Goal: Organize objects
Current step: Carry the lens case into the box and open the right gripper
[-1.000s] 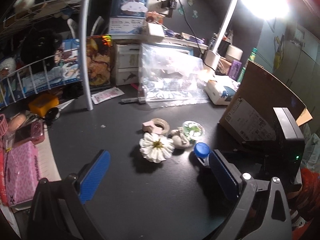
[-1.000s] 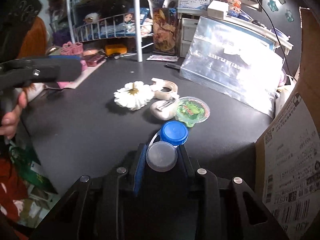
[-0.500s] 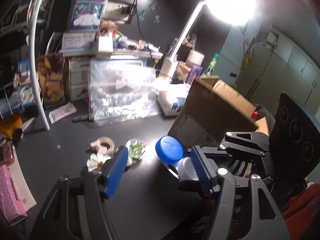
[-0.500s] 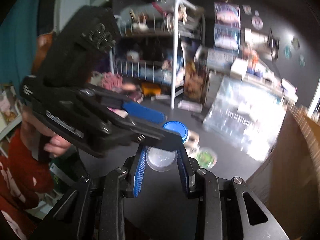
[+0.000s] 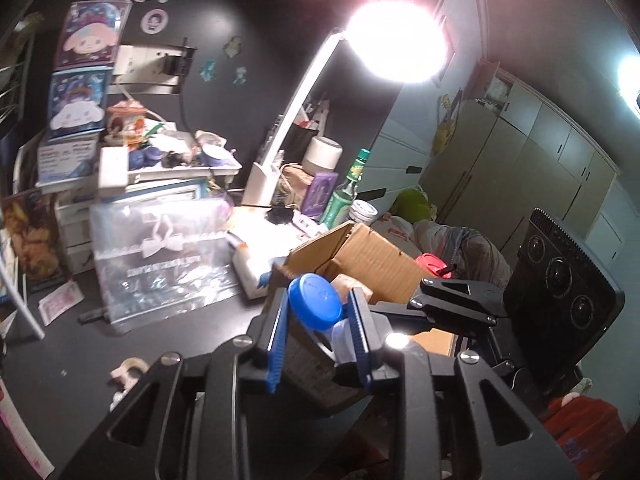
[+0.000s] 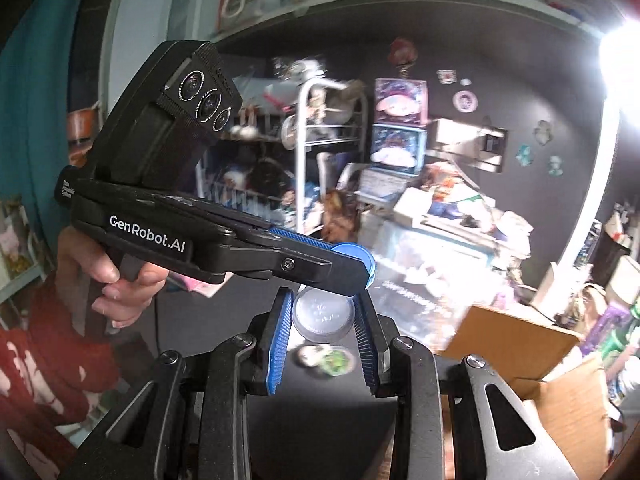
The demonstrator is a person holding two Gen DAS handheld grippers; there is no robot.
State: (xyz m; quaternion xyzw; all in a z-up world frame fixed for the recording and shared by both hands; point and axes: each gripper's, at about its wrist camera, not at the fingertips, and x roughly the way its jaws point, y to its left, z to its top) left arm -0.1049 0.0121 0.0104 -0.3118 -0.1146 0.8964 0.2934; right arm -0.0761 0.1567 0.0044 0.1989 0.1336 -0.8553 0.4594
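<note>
A small clear container with a blue lid (image 5: 316, 295) is held up in the air between both grippers. My left gripper (image 5: 318, 308) is shut on the blue lid; in the right wrist view it comes in from the left and the lid (image 6: 356, 258) shows at its tip. My right gripper (image 6: 323, 312) is shut on the clear body (image 6: 323, 314) of the container. An open cardboard box (image 5: 376, 256) stands just behind the container, also seen at lower right in the right wrist view (image 6: 516, 340).
A clear plastic bag (image 5: 160, 256) leans at the back of the dark desk. A tape roll (image 5: 130, 368) and a green round dish (image 6: 334, 360) lie on the desk. A lit desk lamp (image 5: 288, 120) and bottles stand behind the box.
Both grippers lifted the container off the desk and up beside the box. My left gripper, open a second ago, has closed onto the blue lid.
</note>
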